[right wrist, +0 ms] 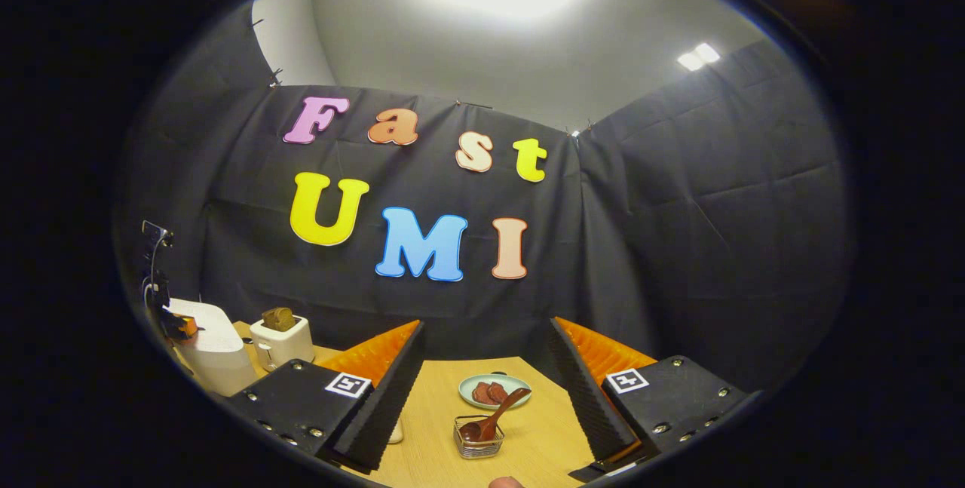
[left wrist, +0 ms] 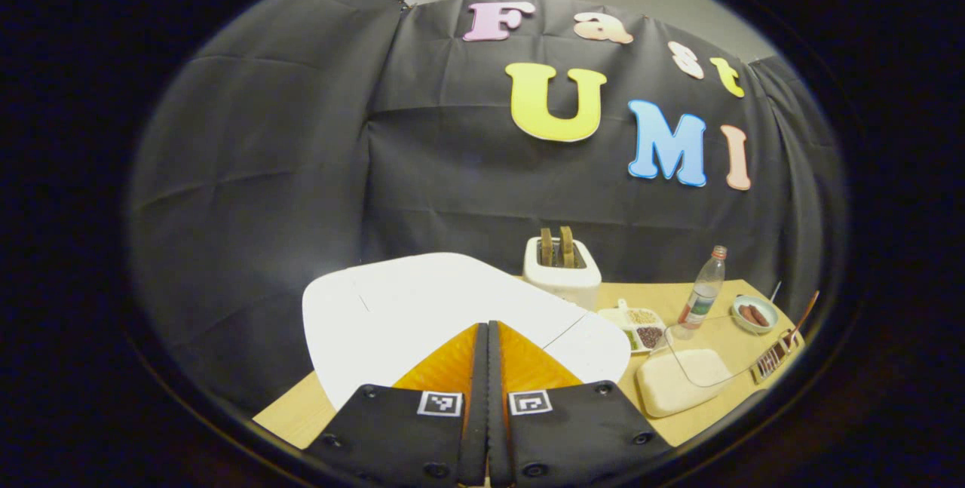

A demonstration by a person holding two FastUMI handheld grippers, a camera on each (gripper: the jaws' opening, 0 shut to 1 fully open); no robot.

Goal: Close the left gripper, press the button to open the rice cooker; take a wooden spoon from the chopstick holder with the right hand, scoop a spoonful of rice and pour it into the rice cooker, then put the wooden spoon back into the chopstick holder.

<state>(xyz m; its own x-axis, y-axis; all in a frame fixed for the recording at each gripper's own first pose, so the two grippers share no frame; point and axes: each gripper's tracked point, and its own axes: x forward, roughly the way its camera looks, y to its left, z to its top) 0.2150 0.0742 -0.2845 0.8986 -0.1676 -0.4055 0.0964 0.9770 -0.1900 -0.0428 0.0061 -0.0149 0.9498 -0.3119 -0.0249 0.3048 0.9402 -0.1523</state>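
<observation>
While the left gripper [left wrist: 488, 337] holds its two fingers pressed flat together with nothing between them, their tips sit over the white lid of the rice cooker [left wrist: 392, 314], and they hide the front of that lid, so the button cannot be made out. Whether the tips touch the lid is unclear. Behind the cooker stands a white toaster [left wrist: 562, 269] with two slices in its slots. To the right on the wooden table [left wrist: 671, 299] lie a divided dish of grains [left wrist: 641, 326], a plastic bottle [left wrist: 701, 296], a clear container of rice [left wrist: 678, 386] and a small plate of sausages [left wrist: 754, 314]. The chopstick holder [left wrist: 773, 360] sits at the far right edge, squeezed by the lens, with the wooden spoon [left wrist: 803, 314] leaning out of it.

From the right gripper view, the right gripper [right wrist: 486, 367] has its fingers wide apart and empty, raised above the table. Between them stand the wire chopstick holder [right wrist: 478, 437] and the wooden spoon [right wrist: 494, 416], bowl down, handle tilted toward the plate [right wrist: 494, 390] just behind. Bare tabletop lies around the holder. The cooker [right wrist: 211, 352] is cut off at the left edge.
</observation>
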